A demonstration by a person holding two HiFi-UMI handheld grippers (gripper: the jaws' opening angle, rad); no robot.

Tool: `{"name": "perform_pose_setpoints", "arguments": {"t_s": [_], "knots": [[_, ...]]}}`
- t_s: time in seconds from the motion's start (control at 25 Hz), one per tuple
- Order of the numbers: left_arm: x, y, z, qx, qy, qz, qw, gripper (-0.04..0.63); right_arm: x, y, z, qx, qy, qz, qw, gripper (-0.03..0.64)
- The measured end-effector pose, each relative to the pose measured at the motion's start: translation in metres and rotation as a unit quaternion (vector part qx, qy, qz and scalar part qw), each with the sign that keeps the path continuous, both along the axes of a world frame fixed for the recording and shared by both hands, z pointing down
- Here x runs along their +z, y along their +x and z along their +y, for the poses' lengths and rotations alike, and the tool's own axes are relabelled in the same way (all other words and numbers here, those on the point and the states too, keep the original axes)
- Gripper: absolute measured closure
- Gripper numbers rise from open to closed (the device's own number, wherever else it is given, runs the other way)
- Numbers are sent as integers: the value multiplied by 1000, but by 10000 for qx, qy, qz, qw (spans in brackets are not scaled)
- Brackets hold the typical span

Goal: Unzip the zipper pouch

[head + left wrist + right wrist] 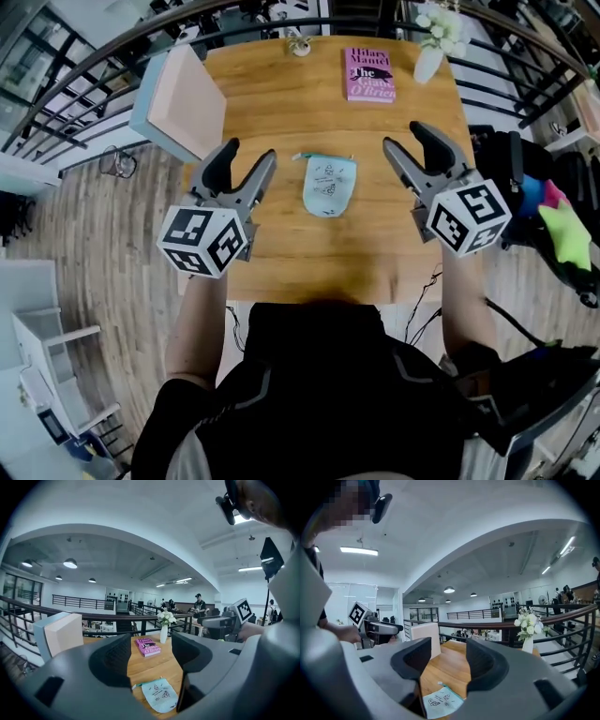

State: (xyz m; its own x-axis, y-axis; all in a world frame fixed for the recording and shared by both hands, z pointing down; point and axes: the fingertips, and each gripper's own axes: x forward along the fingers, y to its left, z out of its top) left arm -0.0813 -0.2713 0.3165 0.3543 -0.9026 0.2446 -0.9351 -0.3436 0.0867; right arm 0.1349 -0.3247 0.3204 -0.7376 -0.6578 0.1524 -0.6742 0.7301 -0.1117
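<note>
A pale blue fabric zipper pouch [329,186] lies at the middle of the rectangular wooden surface [281,103]. The grey left gripper [250,152] is held to its left and the grey right gripper [404,137] to its right, both apart from it. Behind the pouch, near the far edge, lies a pink paperback book [369,74]. A white vase of flowers [429,58] stands just right of the book. A pale square-backed chair [183,101] stands at the surface's left side.

Wooden table [272,103] on plank floor [89,253], black railing [93,617], round ceiling lamps [70,563] overhead
</note>
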Motion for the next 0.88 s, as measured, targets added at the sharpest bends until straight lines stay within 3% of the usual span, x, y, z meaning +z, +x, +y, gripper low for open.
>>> {"name": "perform_pose_setpoints", "arguments": {"t_s": [0.16,0.68,0.88], "knots": [[31,-6,-16,-187,-170,-240,9994,308,43,-2,-25,1,-419,87,9991,376],[114,-24,-46,-32,-963,49,9953,319,169,-18,-60,179,-1636,690,9839,379],[135,-38,-54,-329,-1031,27,9941,353,217,-23,-69,250,-1846,936,9780,403]]}}
